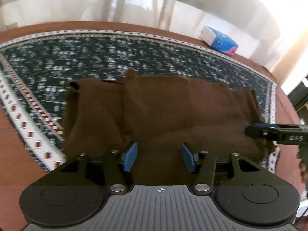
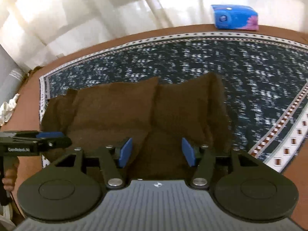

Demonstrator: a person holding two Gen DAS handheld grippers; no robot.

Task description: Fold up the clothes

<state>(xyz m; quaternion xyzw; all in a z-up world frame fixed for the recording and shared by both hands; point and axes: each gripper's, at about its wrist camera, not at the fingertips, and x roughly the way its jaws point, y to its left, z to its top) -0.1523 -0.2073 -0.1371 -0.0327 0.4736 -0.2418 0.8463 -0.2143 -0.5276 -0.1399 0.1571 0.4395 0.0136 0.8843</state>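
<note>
From the left wrist, the left gripper (image 1: 159, 157) hangs over the near edge of the brown garment (image 1: 154, 111), its blue fingers (image 1: 130, 156) standing wide with cloth lying between them but no pinch that can be seen; the garment lies partly folded on the patterned cloth (image 1: 57, 57) that covers the worktop (image 1: 11, 134), its long axis running left to right across the view; the right gripper (image 1: 256, 130) comes in from the right edge at the garment's right end (whether it touches the cloth is hard to tell); a blue tissue pack (image 1: 219, 40) sits well apart at the far edge.

From the right wrist, the right gripper (image 2: 156, 151) likewise has its fingers (image 2: 126, 152) wide apart over the garment (image 2: 134, 111), which stretches ahead and to the left; the left gripper (image 2: 52, 137) enters at the left by the near edge. Each hand appears nearest its own end, so a fold away from the person looks likely.
</note>
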